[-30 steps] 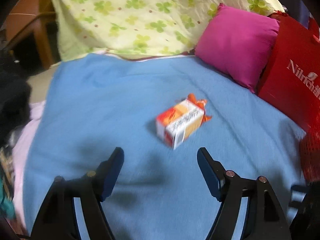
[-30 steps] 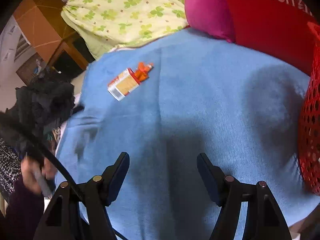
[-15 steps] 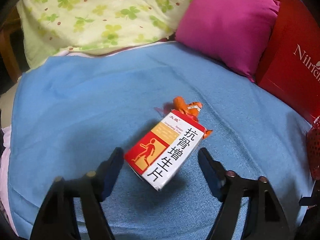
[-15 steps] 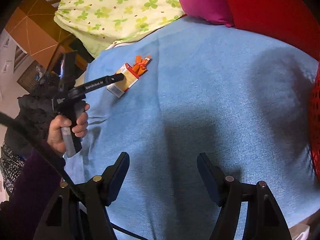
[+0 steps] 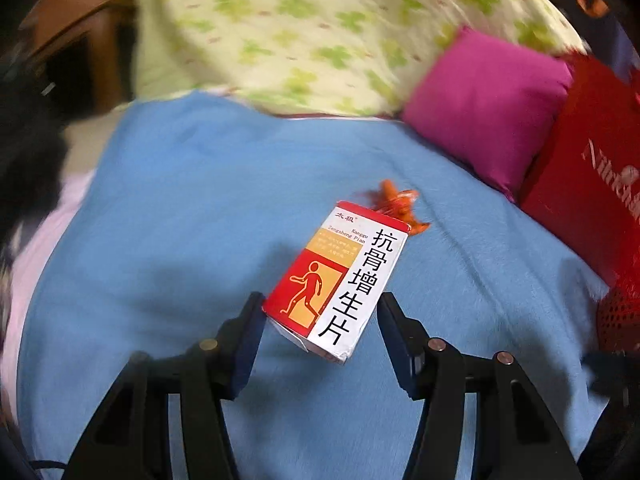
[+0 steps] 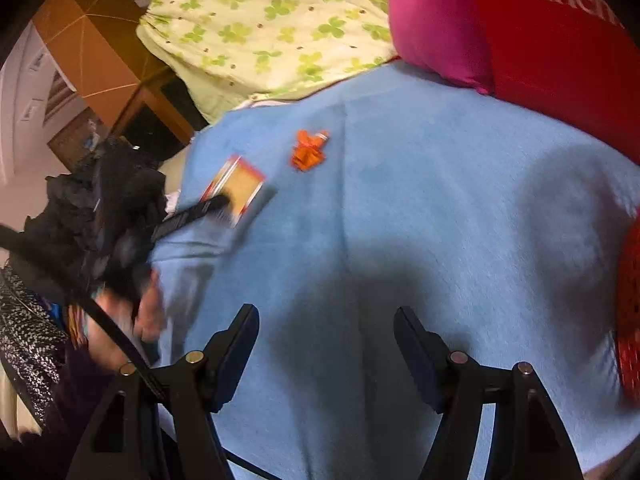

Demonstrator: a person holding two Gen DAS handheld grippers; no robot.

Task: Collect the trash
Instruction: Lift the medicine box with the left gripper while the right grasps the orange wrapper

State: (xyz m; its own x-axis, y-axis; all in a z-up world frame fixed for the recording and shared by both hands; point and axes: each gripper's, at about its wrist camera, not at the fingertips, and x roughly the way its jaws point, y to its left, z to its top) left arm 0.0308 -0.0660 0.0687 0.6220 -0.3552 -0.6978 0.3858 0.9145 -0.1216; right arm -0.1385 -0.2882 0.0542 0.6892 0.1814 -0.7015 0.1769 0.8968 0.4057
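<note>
In the left wrist view, the left gripper [image 5: 320, 320] was low over a blue blanket [image 5: 180, 220], and its jaws were closing with the medicine box [image 5: 340, 280] between them. The box lay flat and skewed, its near end inside the gap and its far end pointing up and right toward an orange wrapper [image 5: 400, 206] just behind it. The left pad looked to be at or nearly on the box's near left corner; the right pad stood a little clear of its white side, so the grip was not yet made. A magenta cushion [image 5: 488, 108] and a red bag [image 5: 588, 184] sat well behind on the right.

To finish this step well, I judged the jaws should square up to the box's 2 long sides before pressing, since a squeeze on 1 corner would likely spin the light carton on the soft blanket. A gentle clamp would do; thin card crushes easily.

In the right wrist view, the right gripper [image 6: 324, 344] hung over bare blanket with its jaws apart and nothing between them. Far left, blurred, a hand [image 6: 148, 312] carried the left gripper to the box, with the orange wrapper lying apart to its right. A red mesh basket [image 6: 630, 312] showed at the right edge, a likely place for the trash.
</note>
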